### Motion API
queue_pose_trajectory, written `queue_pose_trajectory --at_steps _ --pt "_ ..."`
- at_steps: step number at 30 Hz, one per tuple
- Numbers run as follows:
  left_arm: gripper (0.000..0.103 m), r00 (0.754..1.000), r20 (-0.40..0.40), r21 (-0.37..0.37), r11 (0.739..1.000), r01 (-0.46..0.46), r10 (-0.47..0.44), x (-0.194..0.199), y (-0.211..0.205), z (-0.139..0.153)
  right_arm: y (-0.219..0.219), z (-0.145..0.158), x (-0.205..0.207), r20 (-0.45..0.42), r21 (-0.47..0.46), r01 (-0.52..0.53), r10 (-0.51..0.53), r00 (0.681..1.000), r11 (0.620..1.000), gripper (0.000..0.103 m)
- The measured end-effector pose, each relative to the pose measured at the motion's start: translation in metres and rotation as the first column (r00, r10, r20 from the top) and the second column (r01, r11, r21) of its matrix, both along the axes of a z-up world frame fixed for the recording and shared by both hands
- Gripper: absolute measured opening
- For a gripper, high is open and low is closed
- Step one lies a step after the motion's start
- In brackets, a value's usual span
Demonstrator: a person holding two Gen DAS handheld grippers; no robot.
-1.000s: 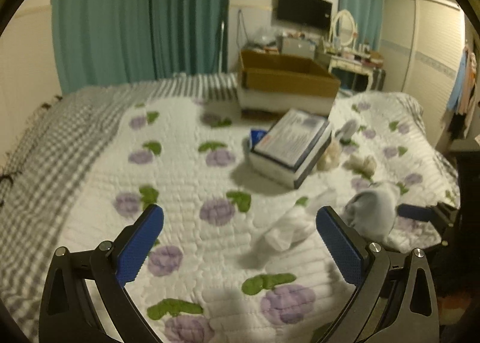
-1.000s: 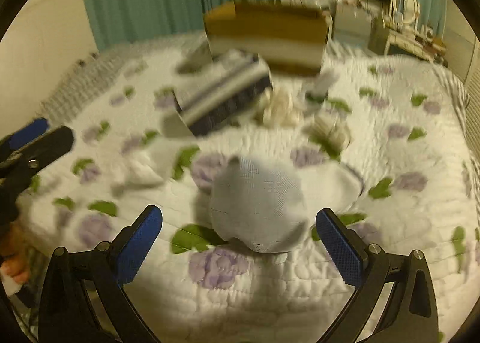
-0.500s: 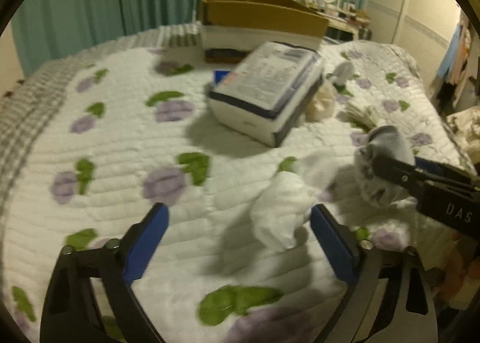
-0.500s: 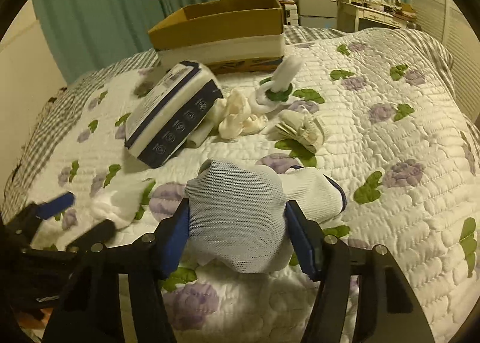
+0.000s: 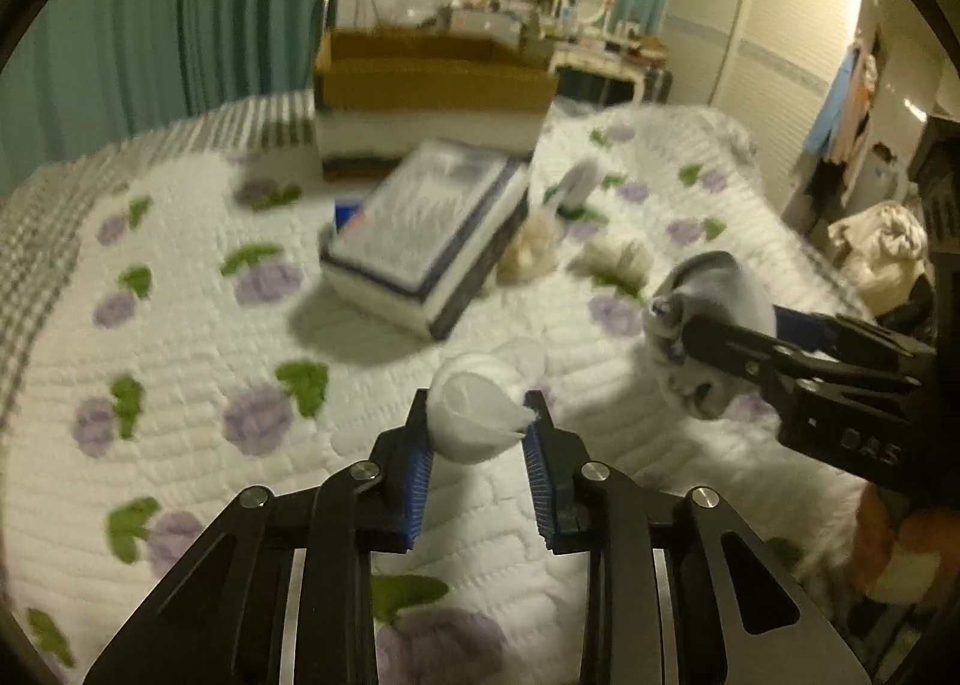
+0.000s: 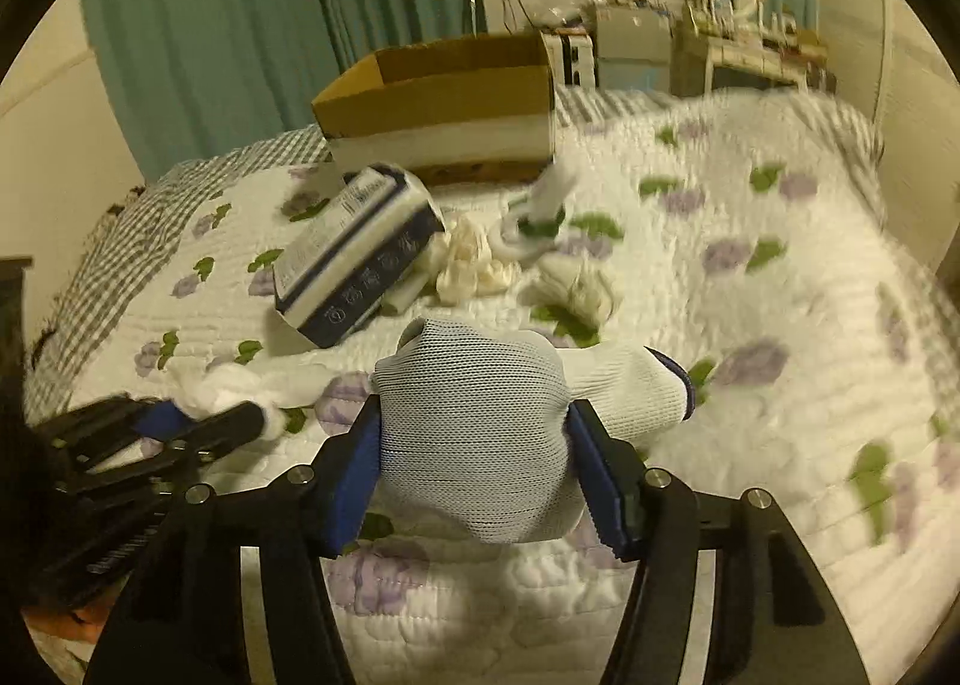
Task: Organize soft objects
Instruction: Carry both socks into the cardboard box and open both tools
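Note:
My left gripper (image 5: 477, 433) is shut on a white sock (image 5: 474, 412) just above the quilted bed. My right gripper (image 6: 474, 445) is shut on a grey-white knit glove (image 6: 480, 433), held above the bed; it shows at the right of the left wrist view (image 5: 708, 319). The left gripper with the white sock (image 6: 216, 391) shows at the lower left of the right wrist view. Loose soft items lie mid-bed: cream socks (image 6: 474, 265), a rolled pale sock (image 6: 576, 289) and a white-and-green sock (image 6: 540, 211).
An open cardboard box (image 6: 444, 103) stands at the far side of the bed. A wrapped white-and-navy package (image 6: 354, 259) lies in front of it. A dresser with clutter and a TV stand behind. A pile of clothes (image 5: 882, 247) sits off the bed's right side.
My left gripper has closed on the white sock and lifted it. My right gripper had closed on the glove half a second ago and has raised it further.

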State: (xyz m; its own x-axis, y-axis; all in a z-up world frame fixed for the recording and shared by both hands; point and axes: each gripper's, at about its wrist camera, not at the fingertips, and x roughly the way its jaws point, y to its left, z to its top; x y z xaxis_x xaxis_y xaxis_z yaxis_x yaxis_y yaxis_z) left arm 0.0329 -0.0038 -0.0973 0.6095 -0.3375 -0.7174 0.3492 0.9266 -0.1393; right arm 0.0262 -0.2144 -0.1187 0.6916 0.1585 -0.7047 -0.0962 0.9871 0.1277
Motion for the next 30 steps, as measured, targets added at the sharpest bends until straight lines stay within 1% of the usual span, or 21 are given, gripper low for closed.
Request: queue_pose_trajectory --at_steps 3,4,7,8,10,12,15,16,18,19,22,25,26,27,29,30 --pt "0.027 0.999 0.053 -0.018 1.000 0.010 -0.009 -0.005 0.004 0.033 -0.002 0.032 -0.002 0.068 0.012 -0.037 0.036 0.997 0.999 0.059" --pt "0.027 0.997 0.080 -0.017 1.000 0.013 -0.011 -0.005 0.004 0.047 -0.002 0.047 0.001 0.098 0.011 -0.055 0.053 0.994 0.998 0.059" --pt "0.028 0.990 0.138 0.004 1.000 0.009 -0.009 -0.001 0.000 0.078 -0.001 0.086 0.012 0.164 -0.018 -0.087 0.089 0.982 0.996 0.059" --pt "0.028 0.989 0.150 0.010 1.000 0.002 -0.004 0.003 -0.002 0.090 -0.001 0.104 0.020 0.184 -0.038 -0.100 0.105 0.977 0.994 0.059" --pt "0.028 0.984 0.177 -0.003 1.000 0.004 -0.003 0.011 -0.003 0.110 0.000 0.128 0.031 0.217 -0.054 -0.110 0.119 0.969 0.993 0.059" --pt "0.028 0.978 0.209 -0.024 1.000 0.018 -0.013 0.024 -0.005 0.128 -0.003 0.151 0.046 0.249 -0.052 -0.127 0.136 0.959 0.991 0.059" --pt "0.028 0.969 0.247 -0.002 1.000 0.009 -0.008 0.053 -0.012 0.146 -0.003 0.175 0.077 0.282 -0.057 -0.153 0.163 0.946 0.987 0.059" --pt "0.028 0.966 0.259 0.012 1.000 -0.001 -0.002 0.069 -0.016 0.151 -0.001 0.181 0.091 0.290 -0.071 -0.157 0.171 0.942 0.985 0.059" --pt "0.028 0.960 0.278 0.036 0.999 -0.035 0.023 0.089 -0.022 0.157 0.002 0.185 0.118 0.295 -0.084 -0.173 0.190 0.936 0.981 0.059" --pt "0.029 0.956 0.290 0.057 0.997 -0.059 0.040 0.107 -0.027 0.158 0.003 0.186 0.135 0.295 -0.079 -0.183 0.198 0.935 0.980 0.059" --pt "0.030 0.952 0.303 0.096 0.993 -0.074 0.041 0.149 -0.033 0.154 0.007 0.177 0.192 0.284 -0.035 -0.206 0.207 0.936 0.978 0.059" --pt "0.030 0.953 0.301 0.118 0.990 -0.082 0.043 0.199 -0.040 0.139 0.013 0.156 0.248 0.227 -0.015 -0.175 0.174 0.958 0.984 0.059" --pt "0.030 0.953 0.300 0.123 0.989 -0.088 0.048 0.220 -0.042 0.130 0.015 0.145 0.269 0.206 -0.004 -0.171 0.168 0.964 0.985 0.059" --pt "0.030 0.952 0.302 0.128 0.987 -0.097 0.055 0.231 -0.043 0.124 0.015 0.136 0.286 0.185 0.009 -0.167 0.163 0.969 0.986 0.059" --pt "0.031 0.947 0.309 0.141 0.981 -0.136 0.086 0.259 -0.043 0.103 0.016 0.117 0.314 0.151 0.024 -0.154 0.149 0.977 0.988 0.059" --pt "0.032 0.950 0.296 0.141 0.980 -0.142 0.095 0.271 -0.042 0.092 0.015 0.107 0.325 0.136 0.029 -0.159 0.153 0.979 0.987 0.060"
